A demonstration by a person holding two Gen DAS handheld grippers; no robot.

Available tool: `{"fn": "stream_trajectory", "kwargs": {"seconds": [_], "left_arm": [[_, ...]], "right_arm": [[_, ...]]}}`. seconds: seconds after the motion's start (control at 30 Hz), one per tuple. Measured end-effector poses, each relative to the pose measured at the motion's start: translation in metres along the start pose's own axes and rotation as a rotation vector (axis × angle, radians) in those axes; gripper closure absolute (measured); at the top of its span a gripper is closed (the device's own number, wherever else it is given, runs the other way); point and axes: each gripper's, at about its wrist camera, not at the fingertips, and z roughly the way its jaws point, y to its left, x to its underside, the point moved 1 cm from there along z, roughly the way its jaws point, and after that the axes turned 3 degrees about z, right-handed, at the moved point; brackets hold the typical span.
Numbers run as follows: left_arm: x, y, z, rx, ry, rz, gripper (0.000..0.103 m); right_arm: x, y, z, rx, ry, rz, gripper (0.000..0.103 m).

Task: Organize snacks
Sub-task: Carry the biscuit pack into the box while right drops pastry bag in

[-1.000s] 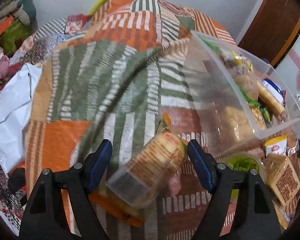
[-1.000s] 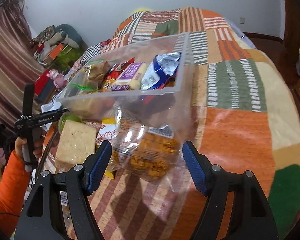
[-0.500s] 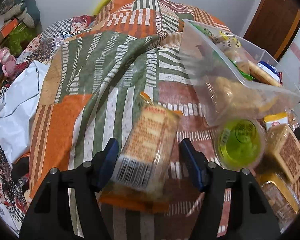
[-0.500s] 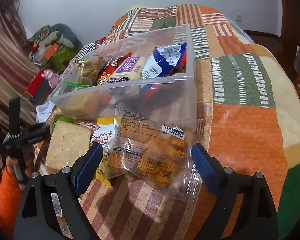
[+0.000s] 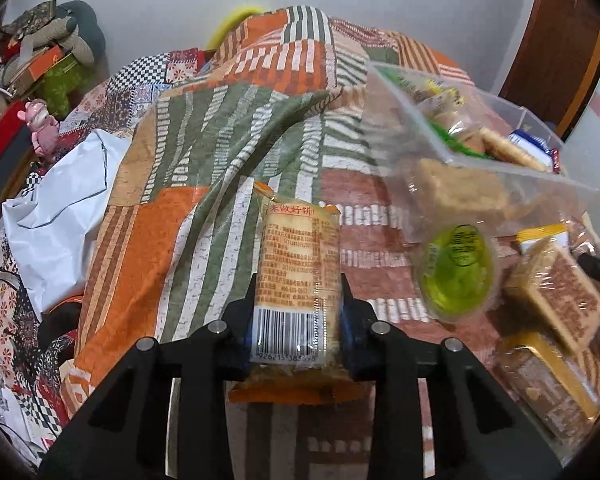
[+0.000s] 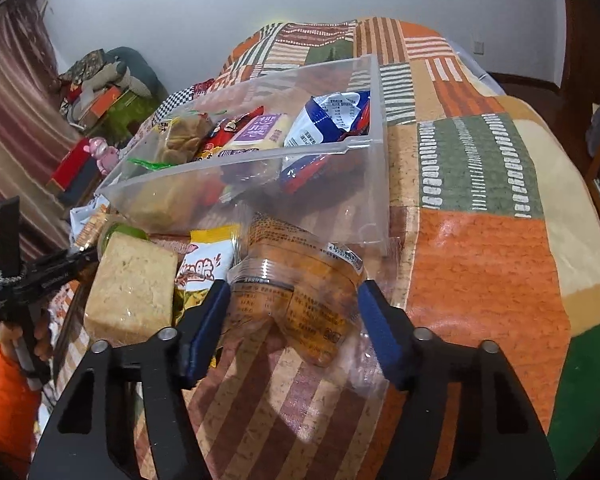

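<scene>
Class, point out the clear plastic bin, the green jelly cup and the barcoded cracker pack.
clear plastic bin (image 6: 236, 162), right wrist view, front rim
green jelly cup (image 5: 456, 276), left wrist view, lid centre
cracker pack (image 5: 298, 276), left wrist view, printed wrapper face

The left tool (image 5: 298, 332) has just been closing, and its pads now press both sides of the cracker pack (image 5: 298, 276), which a second ago lay slantwise between wide jaws and now stands lengthwise, barcode end nearest. The green jelly cup (image 5: 456, 270), earlier half hidden under the clear bin (image 5: 480, 160), now shows whole to the pack's right. The right tool (image 6: 294, 330) opened wider, then has just been closing around the orange snack bag (image 6: 296, 300), now set between its pads.
</scene>
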Motion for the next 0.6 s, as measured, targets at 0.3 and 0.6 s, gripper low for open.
{"fn": "stream_trajectory", "kwargs": {"seconds": [0.3,0.6], "left_arm": [[-0.019,-0.015,-0.046,0.011,-0.111,0.011,0.071],[-0.032,-0.040,-0.082,0.053,-0.193,0.038,0.071]], "right_arm": [[0.001,-0.005,-0.010,-0.019,-0.025,0.030,0.056],[0.004,-0.010,-0.046,-0.017,-0.095,0.032,0.057]]}}
